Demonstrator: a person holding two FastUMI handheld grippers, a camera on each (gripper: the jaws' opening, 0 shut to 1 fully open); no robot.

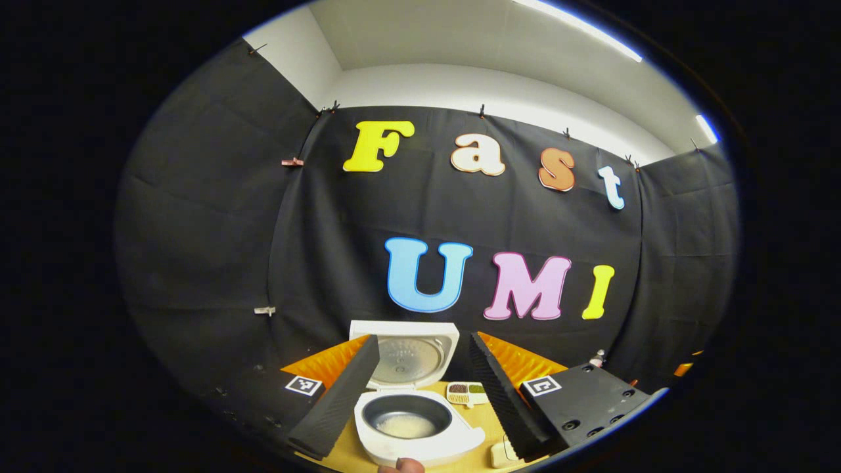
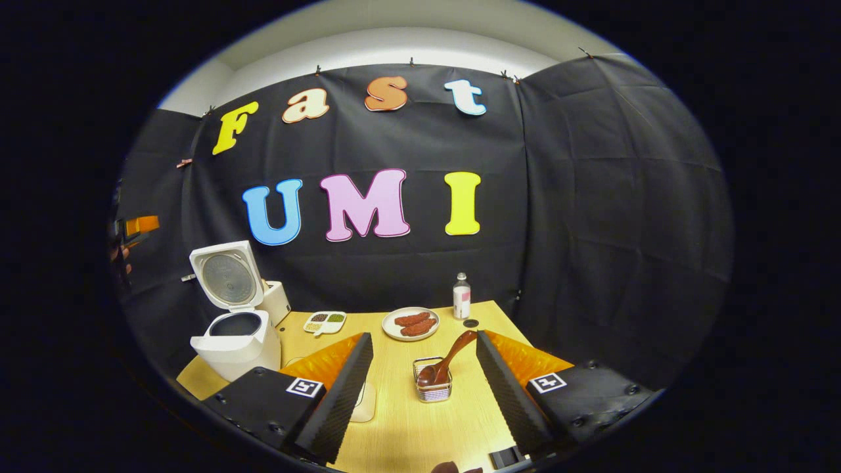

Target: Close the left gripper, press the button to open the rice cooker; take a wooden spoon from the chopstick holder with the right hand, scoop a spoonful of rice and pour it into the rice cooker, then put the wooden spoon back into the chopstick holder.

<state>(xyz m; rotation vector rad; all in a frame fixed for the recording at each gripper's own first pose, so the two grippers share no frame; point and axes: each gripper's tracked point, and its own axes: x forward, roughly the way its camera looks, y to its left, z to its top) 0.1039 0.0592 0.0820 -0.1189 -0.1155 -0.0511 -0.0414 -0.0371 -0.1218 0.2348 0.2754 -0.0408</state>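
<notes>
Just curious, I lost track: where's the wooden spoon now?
In the right gripper view, the wooden spoon leans in the wire holder mid-table, near the plate.

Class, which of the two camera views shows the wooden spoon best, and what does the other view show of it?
The right gripper view. There the wooden spoon rests in the wire chopstick holder, bowl down, handle leaning up to the right, framed between the open tool's fingers. The left gripper view looks at the open rice cooker and gives nothing of the spoon.
</notes>
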